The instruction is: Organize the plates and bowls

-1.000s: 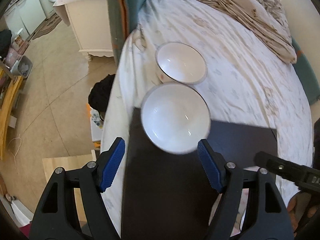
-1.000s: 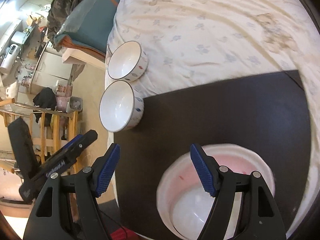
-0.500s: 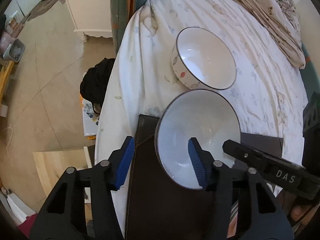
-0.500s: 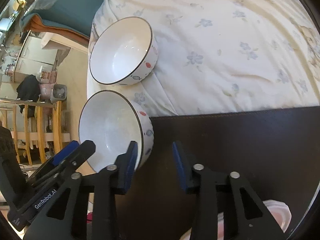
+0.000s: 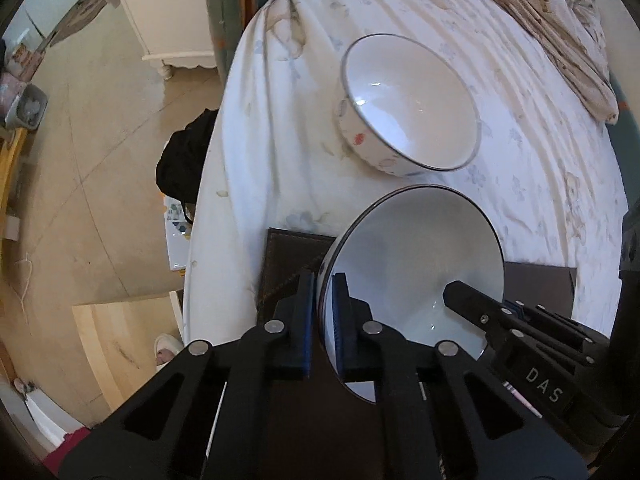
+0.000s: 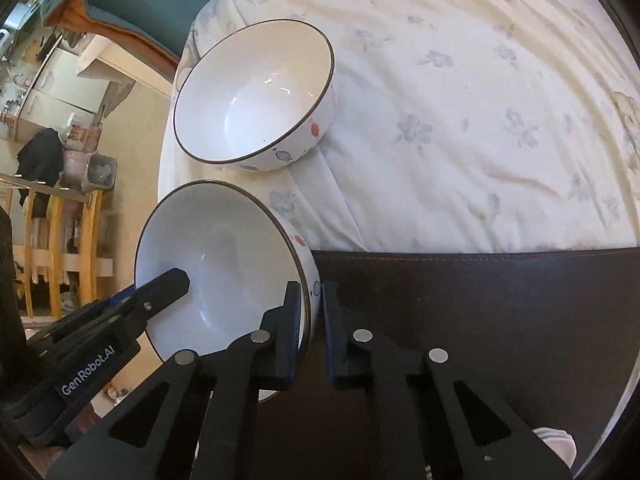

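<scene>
Two white bowls with dark rims and small coloured prints stand on a bed. The near bowl sits tilted at the corner of a dark leather mat. My left gripper is closing on its left rim, with the blue pads pressing the wall from both sides. In the right wrist view my right gripper is closing the same way on the opposite rim of the near bowl. The far bowl rests free on the sheet just beyond it.
The bed's floral sheet spreads to the right. A crumpled blanket lies at the far side. The bed edge drops to a tiled floor with a black bag. A pink plate's edge shows on the mat.
Both grippers came down over the near bowl and closed from wide open onto its opposite rims. The right gripper swung left, away from the pink plate.
</scene>
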`<state>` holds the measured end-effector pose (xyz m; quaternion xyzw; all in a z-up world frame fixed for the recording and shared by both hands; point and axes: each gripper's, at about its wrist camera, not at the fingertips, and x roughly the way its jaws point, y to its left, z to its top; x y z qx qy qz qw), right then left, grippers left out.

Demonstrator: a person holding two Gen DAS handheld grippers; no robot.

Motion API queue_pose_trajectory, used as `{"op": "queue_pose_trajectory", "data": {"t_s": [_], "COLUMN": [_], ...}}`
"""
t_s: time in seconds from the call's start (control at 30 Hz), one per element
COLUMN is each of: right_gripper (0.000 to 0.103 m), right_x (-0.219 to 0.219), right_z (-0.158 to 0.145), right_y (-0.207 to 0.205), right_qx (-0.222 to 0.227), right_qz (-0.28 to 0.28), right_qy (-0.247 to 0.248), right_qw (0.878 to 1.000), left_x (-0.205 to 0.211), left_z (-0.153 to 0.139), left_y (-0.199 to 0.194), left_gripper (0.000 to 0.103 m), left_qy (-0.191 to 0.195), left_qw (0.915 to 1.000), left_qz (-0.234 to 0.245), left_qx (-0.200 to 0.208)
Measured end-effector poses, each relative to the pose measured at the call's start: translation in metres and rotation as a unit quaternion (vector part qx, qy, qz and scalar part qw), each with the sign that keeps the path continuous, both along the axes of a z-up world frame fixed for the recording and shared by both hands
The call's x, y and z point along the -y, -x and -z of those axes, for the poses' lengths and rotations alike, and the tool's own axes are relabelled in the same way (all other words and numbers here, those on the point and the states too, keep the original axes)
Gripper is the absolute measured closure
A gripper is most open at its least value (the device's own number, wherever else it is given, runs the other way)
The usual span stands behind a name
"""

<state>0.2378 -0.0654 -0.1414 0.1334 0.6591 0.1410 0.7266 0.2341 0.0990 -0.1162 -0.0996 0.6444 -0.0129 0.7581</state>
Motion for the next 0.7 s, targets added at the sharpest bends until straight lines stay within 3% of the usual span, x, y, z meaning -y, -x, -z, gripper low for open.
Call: {"op": "queue_pose_trajectory", "data": {"t_s": [0.23, 0.4, 0.5, 0.7], "right_gripper": [0.092, 0.091, 0.091, 0.090], "right_x": [0.026, 0.059, 0.086, 0.130], "right_z": [-0.023, -0.060, -0.086, -0.112], "right_y": [0.014, 0.038, 0.058, 0.102], "right_qx": [0.012, 0.038, 0.056, 0.064], "right_qz": [0.008, 0.007, 0.011, 0.013], "right_qy": [-0.004, -0.006, 0.001, 0.021], "right_qw": [1.000, 0.999, 0.998, 0.998], "left_x": [0.022, 0.054, 0.085, 0.125], "left_z": [-0.030, -0.070, -0.088, -0.101], "left_y": [0.020, 0.046, 0.067, 0.102], "left_gripper": [0.097, 0.097, 0.097, 0.096], "left_qy": [0.016, 0.040, 0.026, 0.039], "left_qw": [0.9993, 0.9960, 0.9918, 0.9857], "left_qz": [0.027, 0.058, 0.098, 0.141], "left_qx": [0.020, 0.056, 0.078, 0.083]}}
